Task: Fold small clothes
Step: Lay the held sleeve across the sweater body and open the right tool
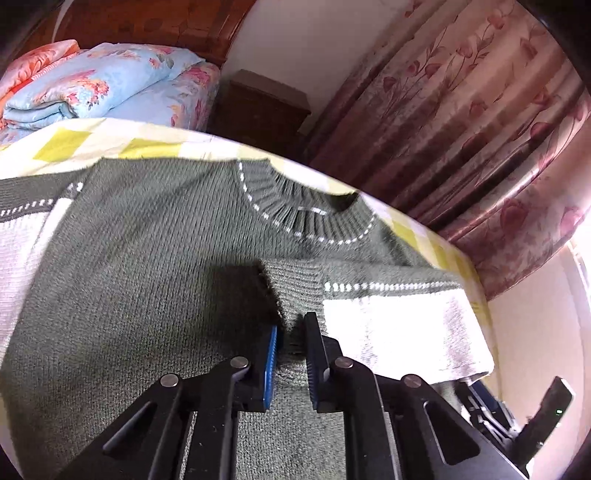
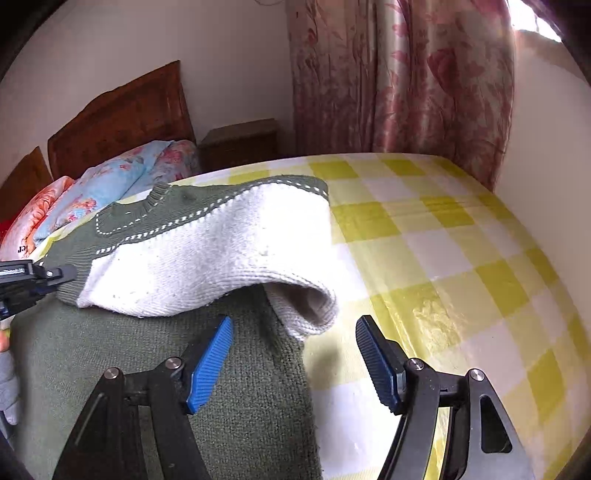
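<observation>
Left wrist view. A green knitted sweater (image 1: pixel 147 258) with white dashed trim lies flat on a bed covered by a yellow-and-white checked sheet (image 1: pixel 147 144). The left gripper (image 1: pixel 291 343) is clamped on the ribbed green cuff (image 1: pixel 295 284) of a white sleeve (image 1: pixel 402 332) folded across the sweater's body, below the collar (image 1: pixel 306 218). Beyond the sweater lie folded floral quilts (image 1: pixel 92 85) against a wooden headboard (image 1: pixel 147 22); a dark nightstand (image 1: pixel 262 107) stands beside them, and a pink floral curtain (image 1: pixel 461 122) hangs past the bed's edge.

Right wrist view. The right gripper (image 2: pixel 295 350) hovers with jaws spread wide and nothing between them, over the sweater's (image 2: pixel 147 369) side edge, just below the curled fold of the sleeve (image 2: pixel 221 254). Bare checked sheet (image 2: pixel 461 258) extends to the right of the sweater. The left gripper (image 2: pixel 55 275) shows at the sweater's left. Headboard (image 2: pixel 122 118), quilts (image 2: pixel 110 184), nightstand (image 2: pixel 240 142) and curtain (image 2: pixel 406 85) stand behind, against a plain pale wall (image 2: pixel 184 44).
</observation>
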A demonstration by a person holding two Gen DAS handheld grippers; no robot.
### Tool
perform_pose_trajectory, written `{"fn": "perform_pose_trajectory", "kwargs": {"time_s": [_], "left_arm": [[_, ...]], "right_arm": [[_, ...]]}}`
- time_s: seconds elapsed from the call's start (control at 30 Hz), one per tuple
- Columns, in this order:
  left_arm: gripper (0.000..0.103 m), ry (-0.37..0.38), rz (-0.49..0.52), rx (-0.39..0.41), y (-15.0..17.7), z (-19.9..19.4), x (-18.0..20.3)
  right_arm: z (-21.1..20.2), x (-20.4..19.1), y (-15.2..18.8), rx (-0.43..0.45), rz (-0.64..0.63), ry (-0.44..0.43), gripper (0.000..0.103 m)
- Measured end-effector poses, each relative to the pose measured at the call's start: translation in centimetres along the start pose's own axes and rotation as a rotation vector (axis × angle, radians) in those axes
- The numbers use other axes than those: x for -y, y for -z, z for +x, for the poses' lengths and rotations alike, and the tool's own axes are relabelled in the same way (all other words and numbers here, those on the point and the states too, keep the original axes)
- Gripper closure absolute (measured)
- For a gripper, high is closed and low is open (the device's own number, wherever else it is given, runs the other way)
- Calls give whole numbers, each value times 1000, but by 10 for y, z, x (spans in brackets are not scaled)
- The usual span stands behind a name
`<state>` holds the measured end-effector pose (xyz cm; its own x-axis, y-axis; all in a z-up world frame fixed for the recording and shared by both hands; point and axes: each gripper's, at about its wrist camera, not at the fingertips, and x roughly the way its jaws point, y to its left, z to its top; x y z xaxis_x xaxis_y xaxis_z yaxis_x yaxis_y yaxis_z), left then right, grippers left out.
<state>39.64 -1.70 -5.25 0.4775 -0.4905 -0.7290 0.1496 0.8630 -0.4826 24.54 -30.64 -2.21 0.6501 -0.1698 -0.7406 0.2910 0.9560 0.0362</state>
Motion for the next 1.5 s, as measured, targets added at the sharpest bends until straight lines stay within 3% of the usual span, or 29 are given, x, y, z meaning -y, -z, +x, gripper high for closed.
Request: {"fn": "perform_pose_trajectory", "kwargs": {"time_s": [0.1,0.23,0.3,0.5,0.7,0.97,1.03,1.07,1.13,1.2,1.27,1.33,1.4,1.43,1.5], "left_arm": [[96,87,-15,111,-8,-45,0],[96,72,-7,217,-7,-94,-12],[96,24,-26,224,-3,-101,-32],[96,-40,-128,122,24,-73,-86],[96,-75,-158,157,44,-68,-96],[96,-220,-116,175,56,-67,-91],[96,-380,-121,277,59,-84,-80],[96,-410,-128,344,61,-96,-74],[92,-395,-101,410,59,-111,-57],[78,-320,11,389,53,-103,-33],[75,-220,109,306,48,-78,-16],[75,-230,168,230,46,-47,-10],[77,-248,164,114,47,-16,-21],[75,-217,152,152,44,-23,-24],[77,-202,114,137,43,-22,-33]], "right_arm": [[5,6,-2,-20,26,-6,0],[7,15,-1,-7,79,-13,0],[8,18,-2,-9,94,-17,0],[14,11,-2,-38,63,16,0],[17,5,-2,-50,35,39,0],[18,-1,-1,-58,4,68,0],[18,-1,-1,-62,3,62,0],[18,-1,-1,-61,3,57,0],[15,-4,0,-48,-7,46,0],[10,-8,2,-23,-24,43,0],[7,-12,3,-15,-44,23,0],[3,-13,6,-18,-62,-17,0],[-3,-10,9,-27,-60,-74,0],[-8,-5,11,-16,-45,-107,0],[-22,6,10,52,-1,-193,0]]}}
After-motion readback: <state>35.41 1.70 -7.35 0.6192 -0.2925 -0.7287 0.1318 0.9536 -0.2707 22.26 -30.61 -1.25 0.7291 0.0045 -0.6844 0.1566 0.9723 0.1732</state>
